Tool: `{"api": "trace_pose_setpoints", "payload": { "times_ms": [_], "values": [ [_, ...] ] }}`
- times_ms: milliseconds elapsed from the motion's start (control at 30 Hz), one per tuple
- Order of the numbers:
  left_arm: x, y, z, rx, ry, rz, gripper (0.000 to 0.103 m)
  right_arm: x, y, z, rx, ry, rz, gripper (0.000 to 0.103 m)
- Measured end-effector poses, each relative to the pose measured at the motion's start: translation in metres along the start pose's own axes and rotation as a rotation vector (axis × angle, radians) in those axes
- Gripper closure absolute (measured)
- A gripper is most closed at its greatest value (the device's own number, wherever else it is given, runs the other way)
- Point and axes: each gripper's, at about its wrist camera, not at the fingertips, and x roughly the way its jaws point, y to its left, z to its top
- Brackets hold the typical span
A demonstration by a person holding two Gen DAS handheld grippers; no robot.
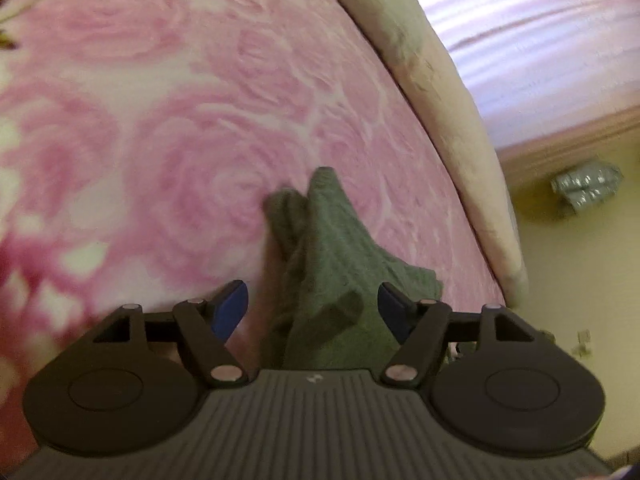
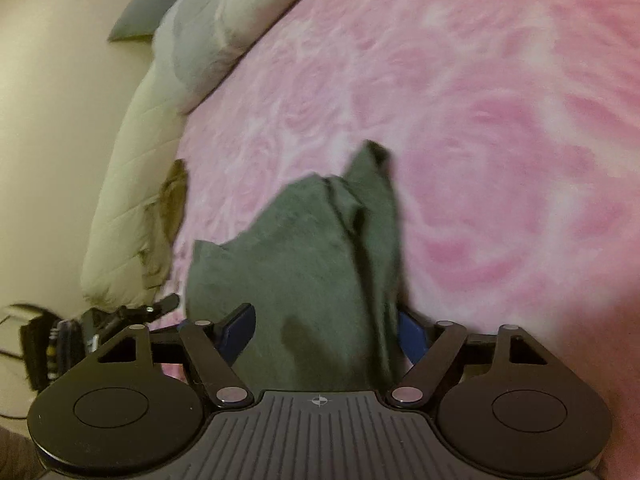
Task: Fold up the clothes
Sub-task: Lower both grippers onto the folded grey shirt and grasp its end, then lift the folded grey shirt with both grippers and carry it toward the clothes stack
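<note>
Both claws [image 1: 312, 312] [image 2: 324, 332] angled down, spread around green garment [image 2: 304, 264].

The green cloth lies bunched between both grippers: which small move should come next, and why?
Probably draw both grippers back and look for two corners. The left gripper and right gripper both stand open, pads not pressing, and the green cloth is a crumpled heap on the pink bedspread, not yet flat enough to fold.
</note>
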Motion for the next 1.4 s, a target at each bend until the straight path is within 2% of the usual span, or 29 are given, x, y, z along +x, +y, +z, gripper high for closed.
{"api": "trace_pose_setpoints", "payload": {
  "times_ms": [33,100,133,167,233,333,400,433,467,567,700,900,1100,1267,1400],
  "values": [
    [0.005,0.001,0.001,-0.008,0.010,-0.023,0.040,0.005,0.001,0.004,-0.006,0.010,0.020,0.025],
    [0.015,0.004,0.003,-0.023,0.031,-0.067,0.056,0.016,0.001,0.012,-0.016,0.030,0.058,0.026],
    [0.020,0.003,0.003,-0.017,0.042,-0.074,0.060,0.021,0.001,0.014,-0.018,0.040,0.074,0.034],
    [0.026,0.002,0.004,-0.009,0.053,-0.079,0.066,0.026,0.000,0.017,-0.018,0.051,0.085,0.047],
    [0.036,0.000,0.005,0.007,0.075,-0.090,0.067,0.037,-0.002,0.020,-0.012,0.075,0.096,0.056],
    [0.040,0.002,0.008,0.001,0.087,-0.097,0.071,0.045,0.001,0.021,-0.024,0.086,0.105,0.056],
    [0.041,-0.001,0.010,0.015,0.094,-0.089,0.082,0.048,0.003,0.020,-0.031,0.086,0.084,0.057],
    [0.041,-0.003,0.011,0.023,0.098,-0.085,0.085,0.050,0.005,0.020,-0.035,0.086,0.074,0.080],
    [0.042,-0.005,0.012,0.031,0.102,-0.080,0.088,0.051,0.006,0.019,-0.039,0.086,0.063,0.090],
    [0.040,-0.021,0.014,0.080,0.102,-0.058,0.090,0.049,0.016,0.015,-0.073,0.056,0.031,0.092],
    [0.027,-0.060,0.027,0.155,0.084,-0.086,0.091,0.024,0.030,0.010,-0.085,-0.020,0.018,0.093],
    [0.024,-0.158,0.065,0.307,0.056,-0.183,0.091,-0.054,0.073,0.017,-0.121,-0.250,0.018,0.093],
    [0.028,-0.302,0.084,0.487,0.088,-0.312,0.091,-0.161,0.127,0.009,-0.124,-0.513,-0.027,0.093],
    [0.036,-0.424,0.063,0.616,0.164,-0.453,0.091,-0.263,0.172,-0.029,-0.121,-0.726,-0.087,0.093],
    [0.065,-0.500,0.020,0.655,0.268,-0.559,0.091,-0.342,0.188,-0.082,-0.092,-0.874,-0.184,0.093]
  ]
}}
